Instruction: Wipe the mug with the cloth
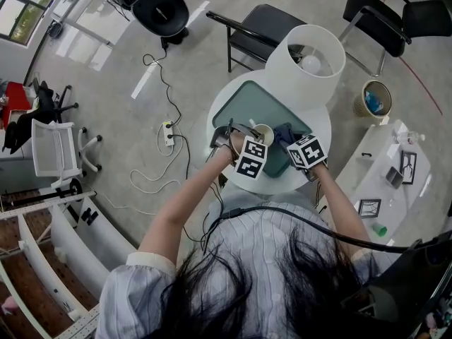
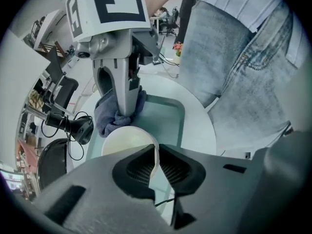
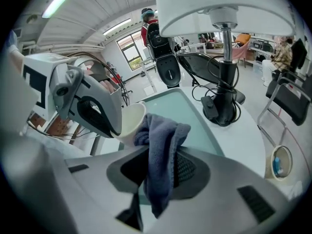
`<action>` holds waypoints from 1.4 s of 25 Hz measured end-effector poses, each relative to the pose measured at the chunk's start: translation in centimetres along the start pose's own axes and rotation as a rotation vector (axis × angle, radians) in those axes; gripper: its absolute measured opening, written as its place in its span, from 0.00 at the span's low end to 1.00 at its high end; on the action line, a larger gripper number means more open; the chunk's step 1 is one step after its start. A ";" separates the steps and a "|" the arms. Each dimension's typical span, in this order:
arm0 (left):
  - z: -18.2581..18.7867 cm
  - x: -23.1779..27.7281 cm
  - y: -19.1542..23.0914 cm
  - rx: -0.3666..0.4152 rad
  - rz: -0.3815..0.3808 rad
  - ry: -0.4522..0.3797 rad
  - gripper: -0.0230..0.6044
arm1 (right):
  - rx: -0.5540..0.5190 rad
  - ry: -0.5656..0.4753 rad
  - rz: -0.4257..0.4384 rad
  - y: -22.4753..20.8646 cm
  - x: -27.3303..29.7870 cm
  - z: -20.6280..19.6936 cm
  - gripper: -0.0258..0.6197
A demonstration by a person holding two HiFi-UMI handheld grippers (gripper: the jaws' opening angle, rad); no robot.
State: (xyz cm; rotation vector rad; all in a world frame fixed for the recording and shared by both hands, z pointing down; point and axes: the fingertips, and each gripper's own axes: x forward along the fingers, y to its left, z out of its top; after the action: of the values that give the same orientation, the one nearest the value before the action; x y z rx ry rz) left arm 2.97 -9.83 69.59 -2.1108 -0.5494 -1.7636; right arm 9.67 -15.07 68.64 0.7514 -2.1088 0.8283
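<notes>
A cream mug [image 1: 263,133] is held over the teal tray [image 1: 248,103] on the round white table. My left gripper [image 1: 244,144] is shut on the mug's rim [image 2: 156,152], one pad inside the wall and one outside. A grey-blue cloth [image 3: 161,155] hangs pinched between the pads of my right gripper [image 1: 295,152], which is shut on it. The cloth [image 2: 114,115] is bunched against the mug's [image 3: 127,122] outer side, opposite my left gripper [image 3: 95,112]. From the head view the cloth [image 1: 284,134] lies just right of the mug.
A white lamp shade [image 1: 305,56] stands over the table's far side, its black base and cable [image 3: 223,106] beside the tray. Chairs [image 1: 256,25] ring the table, a basket [image 1: 375,99] sits on the floor at right, and a white side table [image 1: 392,179] holds small items.
</notes>
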 end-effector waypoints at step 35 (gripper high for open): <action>-1.9 0.1 -1.8 0.675 -0.121 0.177 0.10 | -0.712 0.170 -0.029 -0.1 1.3 3.3 0.21</action>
State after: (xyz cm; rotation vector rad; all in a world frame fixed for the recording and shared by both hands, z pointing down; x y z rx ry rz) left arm 0.51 -9.19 70.01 -1.4677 -1.0602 -1.5094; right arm 7.69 -17.89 67.96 0.3110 -2.0256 0.0825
